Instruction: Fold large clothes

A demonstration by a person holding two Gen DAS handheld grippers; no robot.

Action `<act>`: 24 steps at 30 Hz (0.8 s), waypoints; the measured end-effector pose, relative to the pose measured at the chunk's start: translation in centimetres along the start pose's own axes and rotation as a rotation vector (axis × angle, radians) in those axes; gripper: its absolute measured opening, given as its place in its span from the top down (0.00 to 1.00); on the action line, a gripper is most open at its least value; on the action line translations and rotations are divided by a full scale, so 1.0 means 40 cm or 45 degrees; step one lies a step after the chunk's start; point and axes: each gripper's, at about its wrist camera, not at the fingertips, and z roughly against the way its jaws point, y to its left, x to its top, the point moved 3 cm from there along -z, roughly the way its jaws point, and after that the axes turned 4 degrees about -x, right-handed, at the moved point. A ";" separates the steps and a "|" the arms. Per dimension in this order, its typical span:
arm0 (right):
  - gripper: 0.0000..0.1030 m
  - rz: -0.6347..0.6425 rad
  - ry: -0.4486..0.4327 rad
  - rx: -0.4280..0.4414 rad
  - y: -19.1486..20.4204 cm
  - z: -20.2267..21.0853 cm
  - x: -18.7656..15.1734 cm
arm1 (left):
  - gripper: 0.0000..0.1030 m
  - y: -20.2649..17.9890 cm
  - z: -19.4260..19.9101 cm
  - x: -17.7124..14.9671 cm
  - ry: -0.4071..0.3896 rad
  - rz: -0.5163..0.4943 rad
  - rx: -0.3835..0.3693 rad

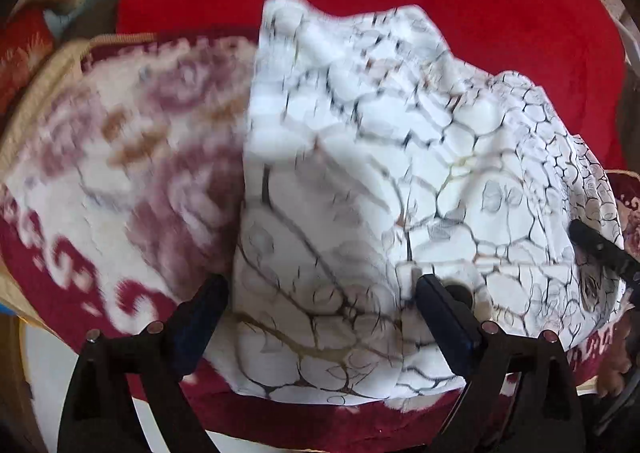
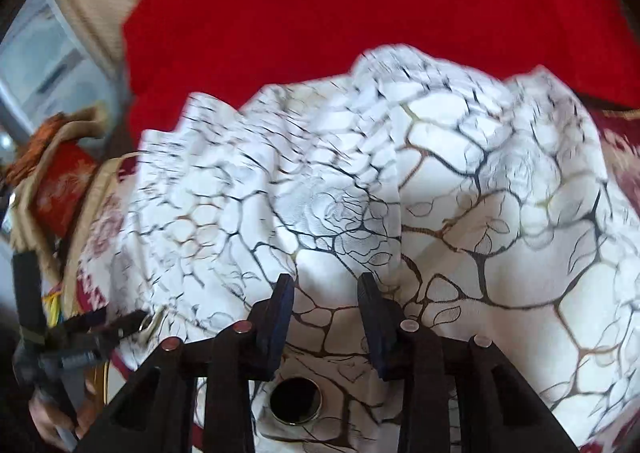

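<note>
Here, both tools open over the white patterned cloth (image 1: 380, 173): left tool (image 1: 320, 317) wide, right tool (image 2: 326, 313) narrower, neither gripping.

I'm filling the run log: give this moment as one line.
cloth: white patterned cloth bunched on floral blanket | left gripper: open, over cloth | right gripper: open, over cloth, near grommet

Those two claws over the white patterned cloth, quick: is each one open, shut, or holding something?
Left gripper: open wide, holding nothing.
Right gripper: jaws partly apart above the white patterned cloth, nothing visibly pinched.
</note>
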 end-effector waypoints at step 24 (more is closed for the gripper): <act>0.61 -0.295 -0.113 0.136 -0.221 -0.015 0.122 | 0.03 -0.124 -0.108 0.231 0.093 0.049 0.091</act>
